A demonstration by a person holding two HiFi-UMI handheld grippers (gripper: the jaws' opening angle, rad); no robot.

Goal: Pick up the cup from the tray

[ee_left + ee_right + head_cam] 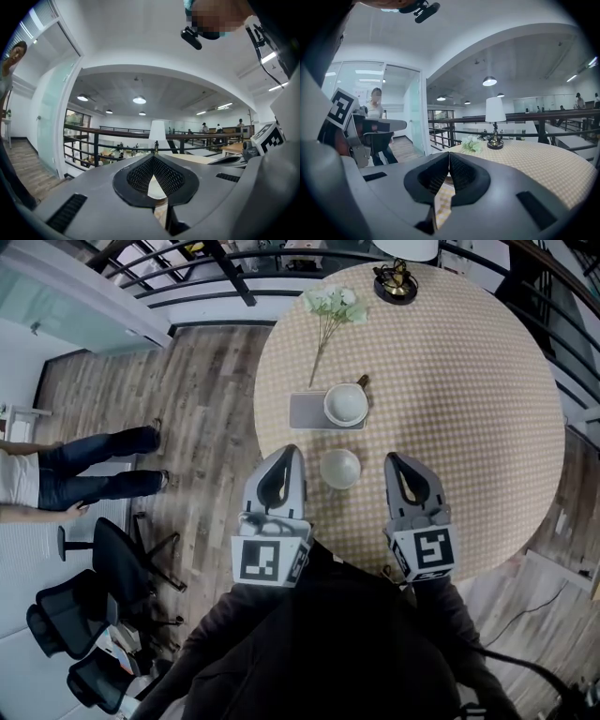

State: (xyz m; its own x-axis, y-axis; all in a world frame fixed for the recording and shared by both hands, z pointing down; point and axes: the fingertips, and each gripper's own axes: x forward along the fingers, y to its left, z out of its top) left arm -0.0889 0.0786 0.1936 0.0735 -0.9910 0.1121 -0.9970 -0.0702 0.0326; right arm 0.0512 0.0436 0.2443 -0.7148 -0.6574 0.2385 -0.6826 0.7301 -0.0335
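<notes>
Left gripper (292, 453) and right gripper (393, 458) hover closed, empty, over the near edge of the table (469, 381) (presumably staging for the cup (346, 404)).

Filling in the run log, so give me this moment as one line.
left gripper: shut, empty | right gripper: shut, empty | cup: on tray | second cup: on table, between both

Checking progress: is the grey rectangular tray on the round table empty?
No, a white round cup sits on the right half of the grey rectangular tray in the head view.
</notes>
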